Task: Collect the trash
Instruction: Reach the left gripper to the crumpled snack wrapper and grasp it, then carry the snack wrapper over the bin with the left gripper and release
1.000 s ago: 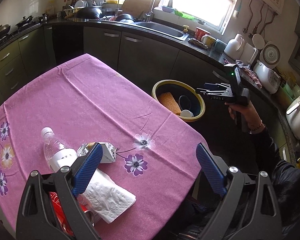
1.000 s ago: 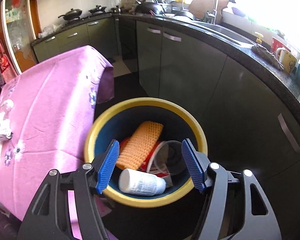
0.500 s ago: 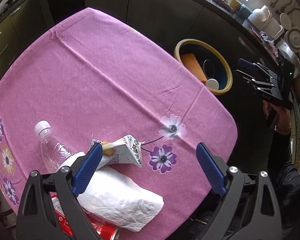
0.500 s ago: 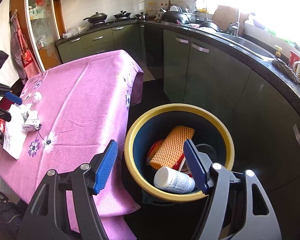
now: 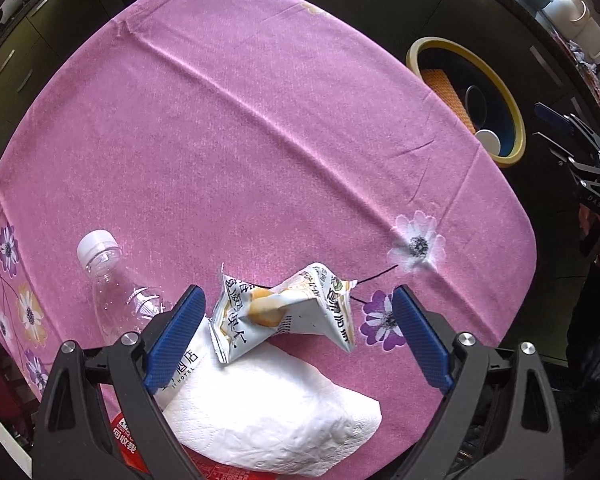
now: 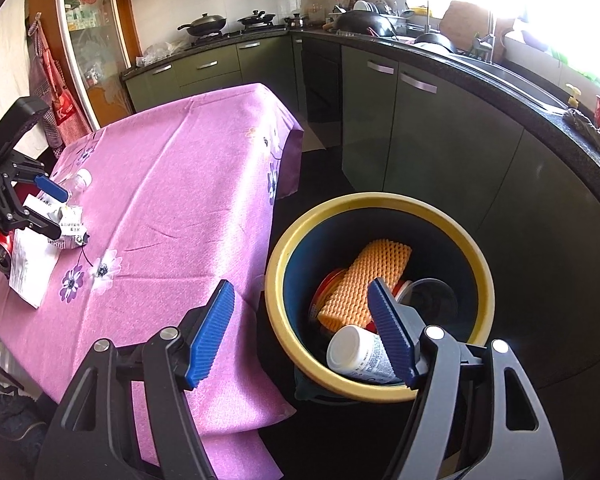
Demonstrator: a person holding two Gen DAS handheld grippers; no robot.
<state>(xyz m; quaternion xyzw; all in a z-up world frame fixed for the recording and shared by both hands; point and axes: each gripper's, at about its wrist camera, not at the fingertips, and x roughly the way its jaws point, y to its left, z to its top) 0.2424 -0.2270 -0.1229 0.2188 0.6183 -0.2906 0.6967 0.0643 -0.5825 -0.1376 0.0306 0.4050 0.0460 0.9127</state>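
Note:
On the pink flowered tablecloth [image 5: 240, 128] lie a crumpled snack wrapper [image 5: 288, 312], a white paper napkin [image 5: 276, 416], a clear plastic bottle [image 5: 116, 288] and a red can [image 5: 128, 444] under the napkin. My left gripper [image 5: 296, 336] is open, just above the wrapper, which lies between its blue fingers. The yellow-rimmed trash bin [image 6: 380, 292] holds an orange foam sleeve [image 6: 364, 284], a white bottle [image 6: 360, 356] and a clear lid. My right gripper [image 6: 304, 336] is open and empty, above the bin's near rim.
Dark green kitchen cabinets [image 6: 420, 128] and a black counter with a sink curve behind the bin. The table edge [image 6: 260, 264] hangs close to the bin's left side. The left gripper also shows in the right wrist view [image 6: 48, 208].
My left gripper has come down and closer to the wrapper and napkin. My right gripper has drawn back and up from the bin, swinging left so the table shows.

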